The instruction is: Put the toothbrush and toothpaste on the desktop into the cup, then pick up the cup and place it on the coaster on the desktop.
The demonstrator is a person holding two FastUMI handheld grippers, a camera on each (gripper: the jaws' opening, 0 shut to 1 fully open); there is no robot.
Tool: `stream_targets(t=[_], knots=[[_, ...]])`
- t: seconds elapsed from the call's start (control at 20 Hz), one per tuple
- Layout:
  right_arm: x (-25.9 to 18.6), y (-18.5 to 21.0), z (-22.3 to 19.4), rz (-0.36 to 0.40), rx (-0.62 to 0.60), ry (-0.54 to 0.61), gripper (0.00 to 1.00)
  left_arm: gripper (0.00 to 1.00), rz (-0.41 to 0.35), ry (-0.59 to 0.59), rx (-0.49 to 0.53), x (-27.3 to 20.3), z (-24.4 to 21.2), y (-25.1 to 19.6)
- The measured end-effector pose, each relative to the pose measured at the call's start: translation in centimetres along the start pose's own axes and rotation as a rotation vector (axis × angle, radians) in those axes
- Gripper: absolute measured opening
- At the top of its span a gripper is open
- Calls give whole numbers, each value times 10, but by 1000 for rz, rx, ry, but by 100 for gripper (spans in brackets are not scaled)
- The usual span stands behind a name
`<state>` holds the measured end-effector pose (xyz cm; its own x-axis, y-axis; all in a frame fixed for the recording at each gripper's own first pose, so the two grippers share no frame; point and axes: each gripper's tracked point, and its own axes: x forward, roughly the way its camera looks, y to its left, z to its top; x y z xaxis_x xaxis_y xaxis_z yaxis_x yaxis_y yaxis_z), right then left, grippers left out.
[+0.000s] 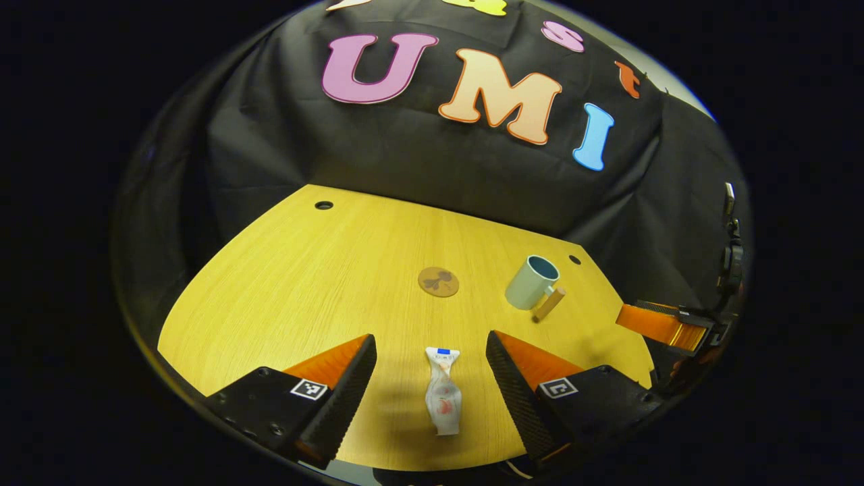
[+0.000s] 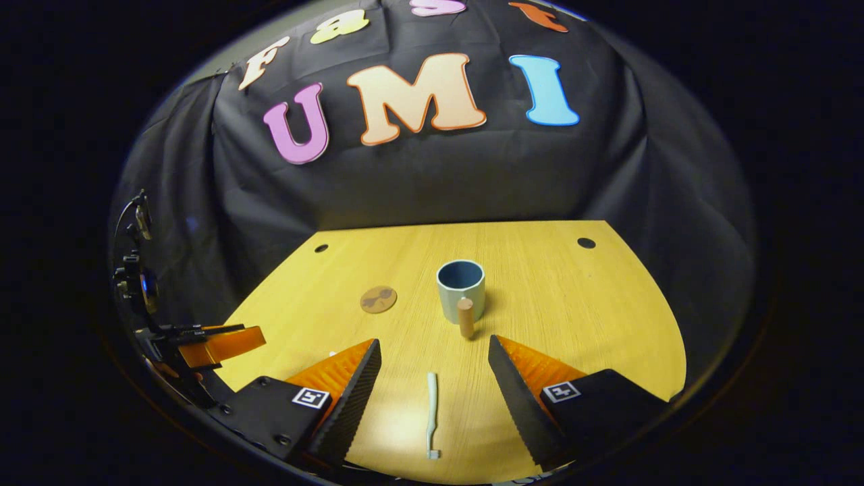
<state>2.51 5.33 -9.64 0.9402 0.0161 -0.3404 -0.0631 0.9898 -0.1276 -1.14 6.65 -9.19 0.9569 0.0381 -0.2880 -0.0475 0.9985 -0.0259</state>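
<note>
In the left gripper view, the toothpaste point(image 1: 443, 391) lies flat on the desktop point(image 1: 304, 283) between the two fingers of the left gripper point(image 1: 430, 352), its long axis running away from the camera, with the blue cap end at the far side and the wider crimped end near the camera. The jaws stand wide apart and touch nothing. In the right gripper view, the toothbrush point(image 2: 432, 415) lies on the wood between the fingers of the right gripper point(image 2: 434, 356), which is also spread open and empty; its long axis points forward toward the cup, and the head is at the near end. The cup point(image 2: 461, 289) stands upright beyond the toothbrush, its wooden handle turned toward the camera, and the round coaster point(image 2: 378, 299) lies to the left of it, apart from it. In the left gripper view the cup point(image 1: 532, 281) stands to the right of the coaster point(image 1: 438, 281), and the other gripper appears at the right edge. The desktop is light yellow wood with small dark holes near its far edge, and black cloth hangs behind it.
</note>
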Motion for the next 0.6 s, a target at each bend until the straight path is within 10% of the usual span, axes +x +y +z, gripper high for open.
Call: stream_targets(t=[0.6], knots=[[70,11,-77,40,-67,405,99,97,97,25,-35,-18,-22,35]])
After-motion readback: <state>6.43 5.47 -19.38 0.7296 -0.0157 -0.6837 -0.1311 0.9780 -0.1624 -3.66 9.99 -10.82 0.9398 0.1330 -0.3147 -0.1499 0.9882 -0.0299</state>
